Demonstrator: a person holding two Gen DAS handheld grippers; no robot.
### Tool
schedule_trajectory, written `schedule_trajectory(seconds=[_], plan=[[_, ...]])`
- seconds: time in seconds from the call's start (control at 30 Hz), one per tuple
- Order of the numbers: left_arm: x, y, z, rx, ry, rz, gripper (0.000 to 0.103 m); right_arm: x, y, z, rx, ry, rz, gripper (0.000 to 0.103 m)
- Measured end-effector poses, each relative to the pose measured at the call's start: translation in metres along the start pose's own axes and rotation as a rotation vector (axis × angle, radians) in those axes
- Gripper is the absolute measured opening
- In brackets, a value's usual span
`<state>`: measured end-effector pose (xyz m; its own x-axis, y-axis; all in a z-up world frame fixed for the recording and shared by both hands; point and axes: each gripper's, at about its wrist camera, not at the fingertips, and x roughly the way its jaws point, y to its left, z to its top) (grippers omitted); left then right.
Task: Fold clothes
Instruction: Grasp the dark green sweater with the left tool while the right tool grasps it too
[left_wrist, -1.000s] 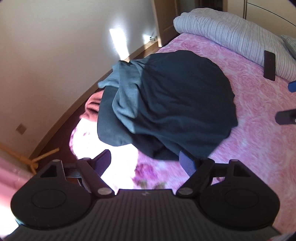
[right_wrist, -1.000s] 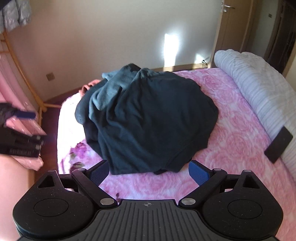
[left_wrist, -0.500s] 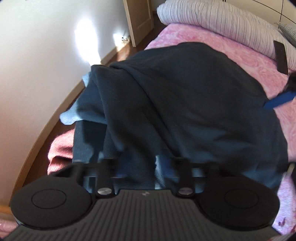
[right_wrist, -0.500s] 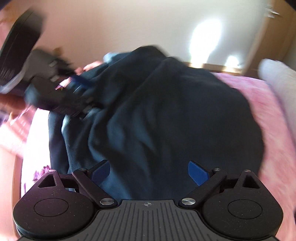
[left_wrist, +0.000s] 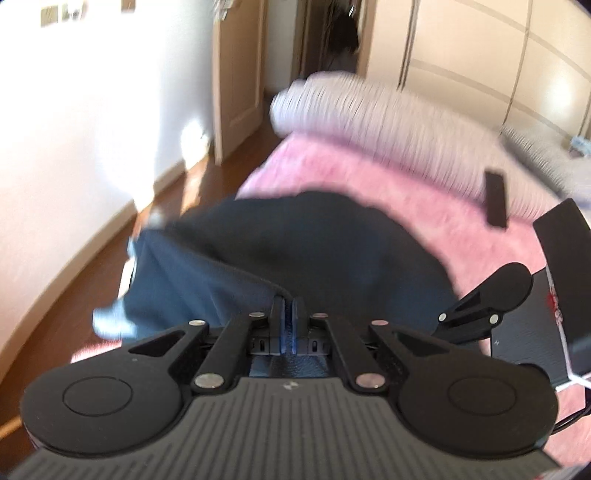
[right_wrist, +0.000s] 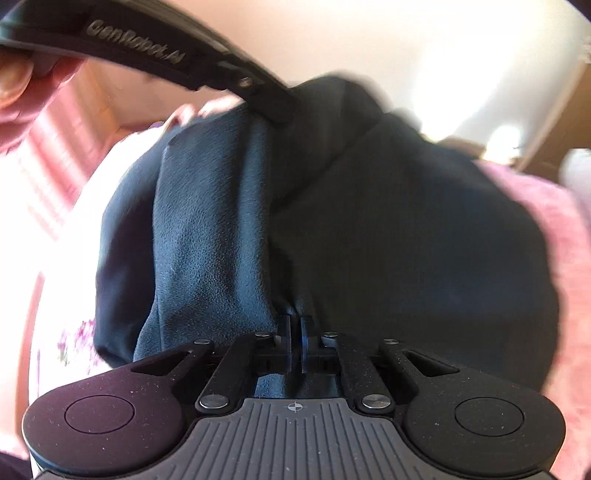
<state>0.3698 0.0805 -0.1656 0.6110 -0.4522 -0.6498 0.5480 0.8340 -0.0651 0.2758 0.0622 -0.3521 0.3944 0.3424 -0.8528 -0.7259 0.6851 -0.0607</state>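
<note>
Pink floral bedspread (left_wrist: 461, 236) under everything, and right at the jaws it's all dark navy fleece garment (right_wrist: 369, 229). Left gripper (left_wrist: 287, 308) has just snapped closed, pinching a ridge of that fleece between its blue pads. Right gripper (right_wrist: 295, 325) has just clamped too, a fold bunched between its fingers. Beyond the left jaws the garment spreads across the bed; farther off lie a black remote (left_wrist: 495, 199) and a striped white rolled duvet (left_wrist: 369, 118).
</note>
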Motion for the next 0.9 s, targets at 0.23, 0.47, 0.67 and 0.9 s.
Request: schedule_trajectory(seconds=[0.23, 0.47, 0.67, 0.9], plan=[[-0.063, -0.082, 0.050, 0.085, -0.162, -0.141, 0.000, -0.149, -0.065, -0.037, 0.152, -0.159, -0.242, 0.001], [-0.142, -0.255, 0.023, 0.221, -0.166, -0.422, 0.000, -0.293, -0.062, -0.146, 0.266, -0.171, -0.439, 0.001], [-0.195, -0.404, -0.037, 0.246, -0.049, -0.677, 0.000, -0.410, -0.028, -0.275, 0.416, -0.126, -0.570, 0.000], [-0.245, -0.528, -0.052, 0.334, -0.019, -1.030, 0.000, -0.562, 0.058, -0.352, 0.550, -0.102, -0.856, 0.000]])
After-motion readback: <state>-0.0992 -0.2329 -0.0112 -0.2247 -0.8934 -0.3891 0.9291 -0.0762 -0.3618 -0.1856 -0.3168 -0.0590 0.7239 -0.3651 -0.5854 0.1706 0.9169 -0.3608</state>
